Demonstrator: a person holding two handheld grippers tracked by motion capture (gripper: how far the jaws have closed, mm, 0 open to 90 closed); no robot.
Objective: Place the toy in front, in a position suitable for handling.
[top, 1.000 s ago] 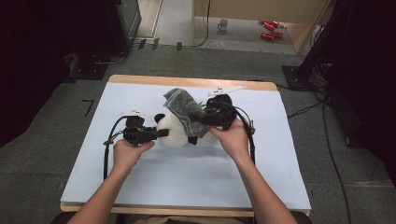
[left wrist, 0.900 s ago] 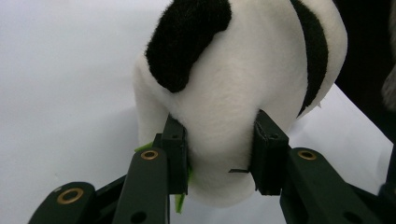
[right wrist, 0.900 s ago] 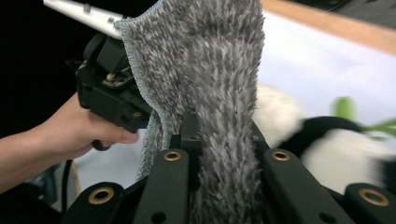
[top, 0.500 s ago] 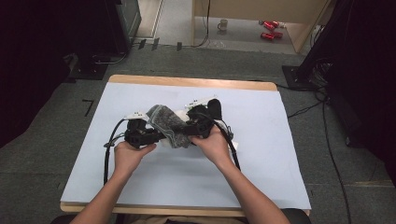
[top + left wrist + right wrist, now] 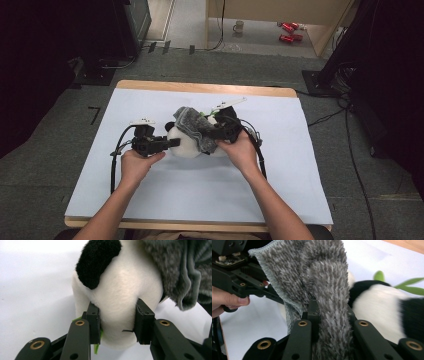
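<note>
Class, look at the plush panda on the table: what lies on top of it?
A grey fuzzy cloth drapes over the plush panda, pinched by the right tool. The left tool grips the panda's white body. What the cloth covers is hidden.

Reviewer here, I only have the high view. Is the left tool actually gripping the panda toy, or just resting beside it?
Observer: Gripping. In the left gripper view the left tool has both pads pressed into the white plush of the panda toy.
Operator: And the right tool?
Observer: The right tool is shut on a fold of the grey cloth.
Operator: Anything green near the toy?
Observer: Yes, green leaves lie beside the panda on the white table cover.
</note>
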